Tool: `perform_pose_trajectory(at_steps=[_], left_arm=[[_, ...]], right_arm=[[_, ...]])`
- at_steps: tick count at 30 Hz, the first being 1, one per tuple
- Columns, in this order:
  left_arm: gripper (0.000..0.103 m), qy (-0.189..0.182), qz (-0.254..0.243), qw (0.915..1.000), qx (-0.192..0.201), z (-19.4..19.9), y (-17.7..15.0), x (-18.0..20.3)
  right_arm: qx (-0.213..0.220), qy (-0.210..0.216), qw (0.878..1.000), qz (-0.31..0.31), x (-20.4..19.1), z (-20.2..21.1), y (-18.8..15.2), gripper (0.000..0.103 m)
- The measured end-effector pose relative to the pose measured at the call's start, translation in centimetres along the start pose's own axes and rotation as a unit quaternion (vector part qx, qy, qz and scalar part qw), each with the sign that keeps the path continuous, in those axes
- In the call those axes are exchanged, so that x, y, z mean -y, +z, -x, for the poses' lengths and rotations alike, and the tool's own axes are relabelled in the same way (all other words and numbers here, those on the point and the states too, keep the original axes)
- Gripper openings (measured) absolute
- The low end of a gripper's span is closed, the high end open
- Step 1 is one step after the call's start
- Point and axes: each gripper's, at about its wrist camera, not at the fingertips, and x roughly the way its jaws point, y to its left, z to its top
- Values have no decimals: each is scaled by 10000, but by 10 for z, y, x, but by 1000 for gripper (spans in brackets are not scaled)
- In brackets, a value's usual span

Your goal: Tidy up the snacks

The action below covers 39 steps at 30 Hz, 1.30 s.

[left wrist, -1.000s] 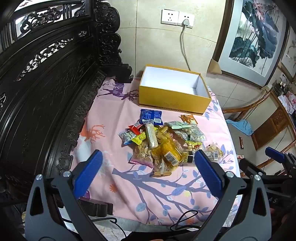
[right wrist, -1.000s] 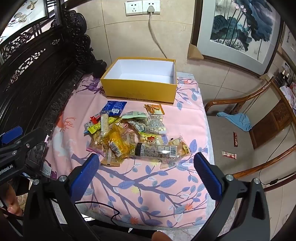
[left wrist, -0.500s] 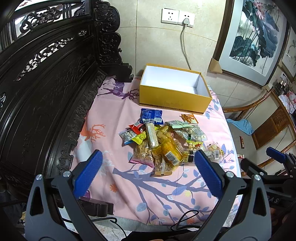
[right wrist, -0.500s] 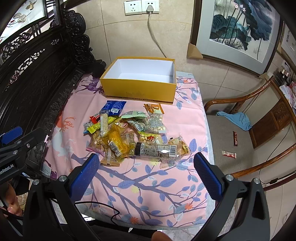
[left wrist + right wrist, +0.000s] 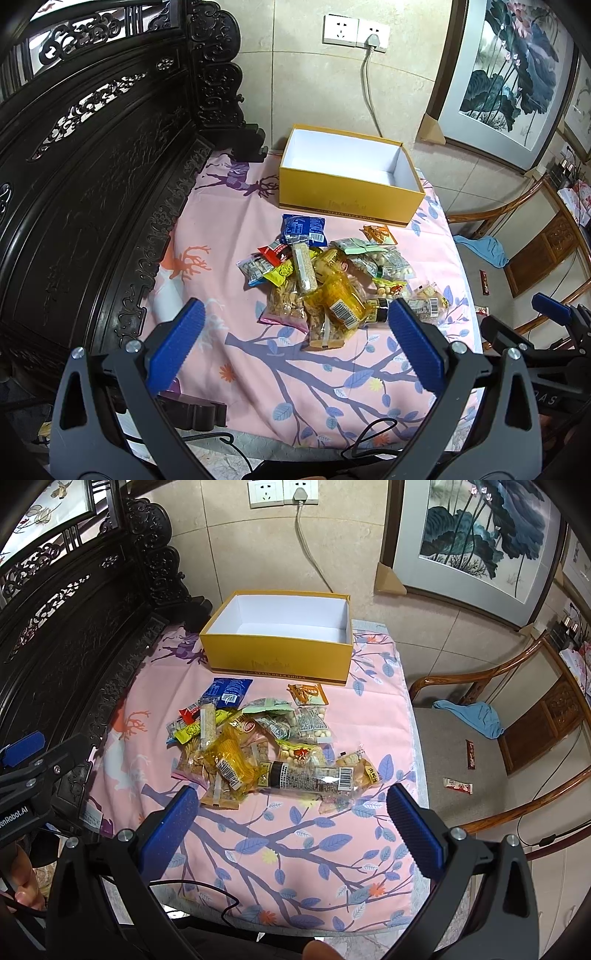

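Observation:
A pile of snack packets [image 5: 325,280] [image 5: 258,746] lies in the middle of a table with a pink patterned cloth [image 5: 229,236] [image 5: 369,720]. An open, empty yellow box [image 5: 347,195] [image 5: 280,657] stands behind the pile at the table's far edge. A blue packet [image 5: 303,229] [image 5: 227,691] lies nearest the box. My left gripper [image 5: 295,345] is open and empty, above the near part of the table. My right gripper [image 5: 291,823] is open and empty, just in front of the pile.
A dark carved wooden bench back [image 5: 92,184] [image 5: 74,627] borders the table on the left. A wooden chair [image 5: 498,738] with a blue cloth [image 5: 476,716] and two small packets stands at the right. A black cable [image 5: 369,435] lies over the near edge.
Both grippers have drifted slightly; the scene sits a touch lower in the left view. Nothing on the table has moved.

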Motion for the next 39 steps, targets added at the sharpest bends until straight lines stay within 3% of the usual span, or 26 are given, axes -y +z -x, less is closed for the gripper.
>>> perform_pose_trajectory(at_steps=[39], left_arm=[[101,13,-5,10000,-32,-2,-1,-1]], right_arm=[[-69,-4,10000,-24,2,-7,-4,102]])
